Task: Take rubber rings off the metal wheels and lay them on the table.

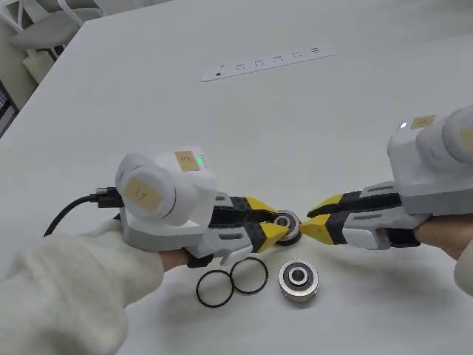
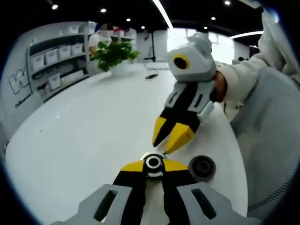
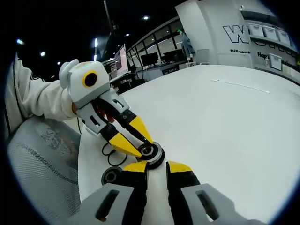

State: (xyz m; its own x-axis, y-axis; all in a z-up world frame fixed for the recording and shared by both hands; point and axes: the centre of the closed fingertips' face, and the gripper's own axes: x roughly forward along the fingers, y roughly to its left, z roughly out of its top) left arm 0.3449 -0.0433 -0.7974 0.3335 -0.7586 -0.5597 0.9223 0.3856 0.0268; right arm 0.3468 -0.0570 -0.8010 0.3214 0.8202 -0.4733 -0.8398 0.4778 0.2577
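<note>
Rubber rings [image 1: 231, 282], two black ones, lie flat on the white table [image 1: 222, 133] in the head view, touching side by side just in front of the left gripper [image 1: 279, 225]. That gripper's yellow-tipped tongs are clamped on a metal wheel [image 1: 287, 221] with a dark band around its rim. The right gripper [image 1: 309, 220] meets the wheel from the opposite side, its tips right at the edge. A second wheel [image 1: 298, 279], silvery, lies flat on the table beside the rings. A power strip [image 1: 267, 63] lies far back and a black cable [image 1: 70, 209] trails off behind the left gripper. In the left gripper view, the left gripper [image 2: 153, 165] pinches the metal wheel [image 2: 153, 162] between its yellow tips, the right gripper [image 2: 168, 140] points down at it from above, and the second wheel [image 2: 202, 167] lies just beside. In the right gripper view, the right gripper [image 3: 157, 168] shows a narrow gap with only table between the tongs; just past them the left gripper [image 3: 140, 143] grips the metal wheel [image 3: 152, 152], and the second wheel [image 3: 111, 176] lies nearby.
</note>
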